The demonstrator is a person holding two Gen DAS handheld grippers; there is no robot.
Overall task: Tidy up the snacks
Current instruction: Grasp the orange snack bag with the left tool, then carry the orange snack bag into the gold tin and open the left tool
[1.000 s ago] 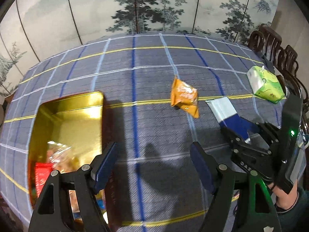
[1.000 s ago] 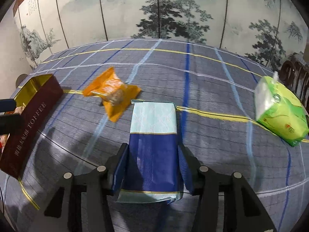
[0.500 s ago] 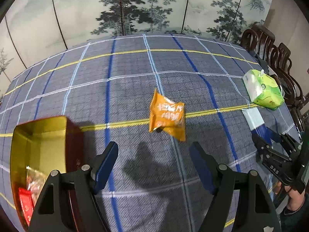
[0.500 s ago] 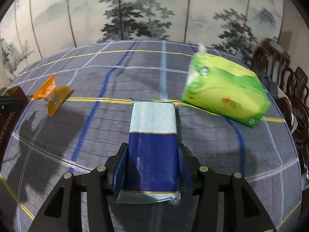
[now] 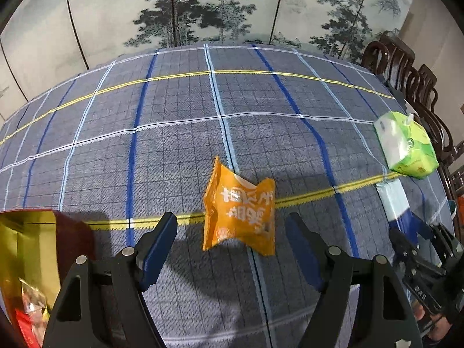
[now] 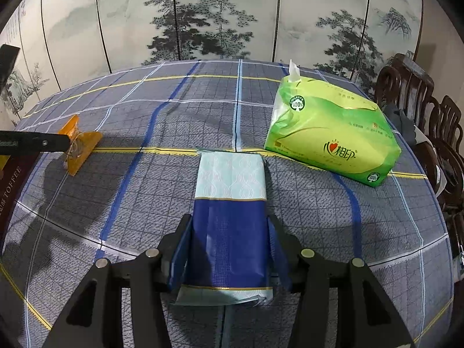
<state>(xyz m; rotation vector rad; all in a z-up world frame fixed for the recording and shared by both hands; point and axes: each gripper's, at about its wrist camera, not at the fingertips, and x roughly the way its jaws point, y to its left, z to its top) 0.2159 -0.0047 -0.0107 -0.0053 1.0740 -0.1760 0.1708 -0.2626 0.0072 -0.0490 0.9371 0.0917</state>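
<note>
An orange snack packet (image 5: 239, 207) lies on the plaid tablecloth, just ahead of and between the open fingers of my left gripper (image 5: 232, 236); it also shows in the right wrist view (image 6: 76, 145). My right gripper (image 6: 229, 242) is shut on a blue and pale-teal snack bag (image 6: 230, 203), also seen at the right of the left wrist view (image 5: 395, 203). A gold-lined tin box (image 5: 27, 249) with red and clear-wrapped snacks inside sits at the lower left; its dark red side shows in the right wrist view (image 6: 13, 182).
A green tissue pack (image 6: 333, 129) lies on the table's right side, just beyond the blue bag; it shows in the left wrist view (image 5: 406, 145). Dark wooden chairs (image 6: 420, 101) stand at the right table edge. A painted folding screen stands behind the table.
My left gripper has swung right from the tin box and closed in on the orange packet, now between its fingers. My right gripper has carried the blue bag rightward, near the tissue pack.
</note>
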